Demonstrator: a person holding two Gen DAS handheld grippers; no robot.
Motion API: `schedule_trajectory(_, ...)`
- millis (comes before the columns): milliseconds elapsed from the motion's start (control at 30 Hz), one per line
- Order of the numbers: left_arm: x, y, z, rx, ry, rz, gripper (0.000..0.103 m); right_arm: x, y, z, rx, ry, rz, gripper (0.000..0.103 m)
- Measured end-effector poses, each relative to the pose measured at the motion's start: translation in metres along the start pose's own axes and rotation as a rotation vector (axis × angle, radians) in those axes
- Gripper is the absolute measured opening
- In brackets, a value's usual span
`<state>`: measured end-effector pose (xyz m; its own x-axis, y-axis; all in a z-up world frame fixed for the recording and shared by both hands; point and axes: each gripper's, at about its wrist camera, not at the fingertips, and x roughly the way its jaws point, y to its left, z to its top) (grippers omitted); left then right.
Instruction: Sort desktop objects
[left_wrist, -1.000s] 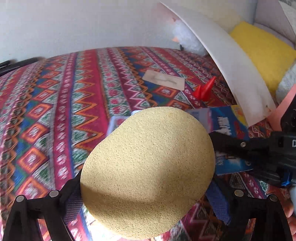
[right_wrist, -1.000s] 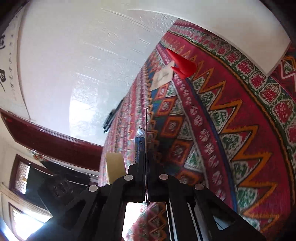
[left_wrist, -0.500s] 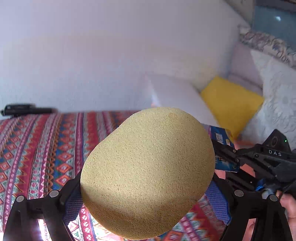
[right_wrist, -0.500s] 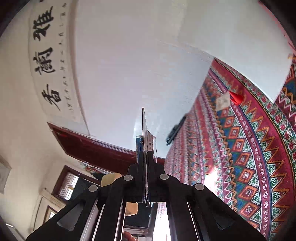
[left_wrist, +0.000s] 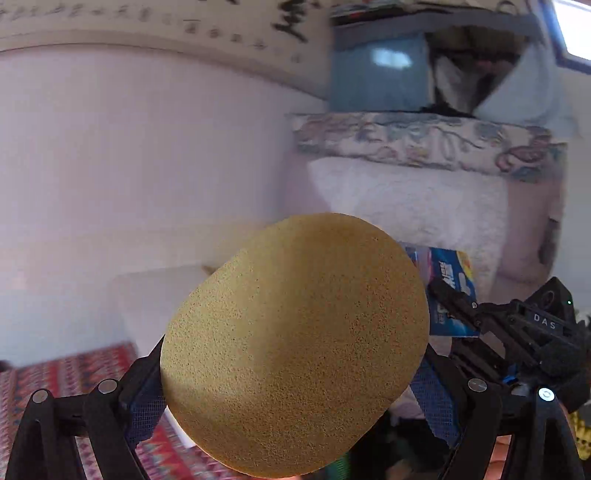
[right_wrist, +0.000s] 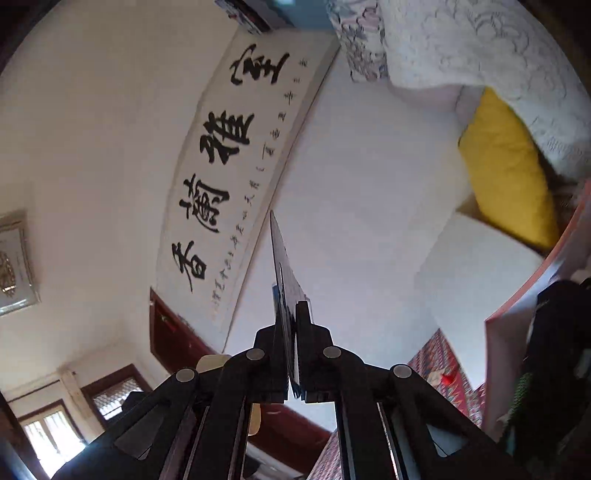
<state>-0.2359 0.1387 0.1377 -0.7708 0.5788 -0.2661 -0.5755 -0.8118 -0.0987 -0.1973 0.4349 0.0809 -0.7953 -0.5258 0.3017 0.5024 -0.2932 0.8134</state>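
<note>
One yellow sponge (left_wrist: 295, 347) is clamped between the fingers of the left claw (left_wrist: 291, 391), filling the space just ahead of it. One flat blue packet (right_wrist: 284, 291) is pinched edge-on in the right claw (right_wrist: 291, 354), whose jaws are closed nearly to touching. Both are held raised, pointed toward the wall, with the patterned desk (left_wrist: 74, 365) low behind and beneath them. A carrying step is judged to be in hand; a drop spot is called for next, and none can be made out.
</note>
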Motion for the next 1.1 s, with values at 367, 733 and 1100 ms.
schedule_trajectory(367,0.172,-0.041,-0.067,0.076,0.441,0.183,0.102,-0.006,-0.051,0.012,-0.434,0.087,-1.178,0.101)
schedule_trajectory(733,0.088,-0.033,-0.058,0.041,0.282,0.266,0.102,-0.021,0.022,0.011,-0.553,-0.113,-1.148,0.102)
schedule_trajectory(1100,-0.035,-0.068,-0.074,0.023,0.158,0.296,0.102,-0.066,0.053,-0.091,-0.505,-0.143,-1.297,0.103)
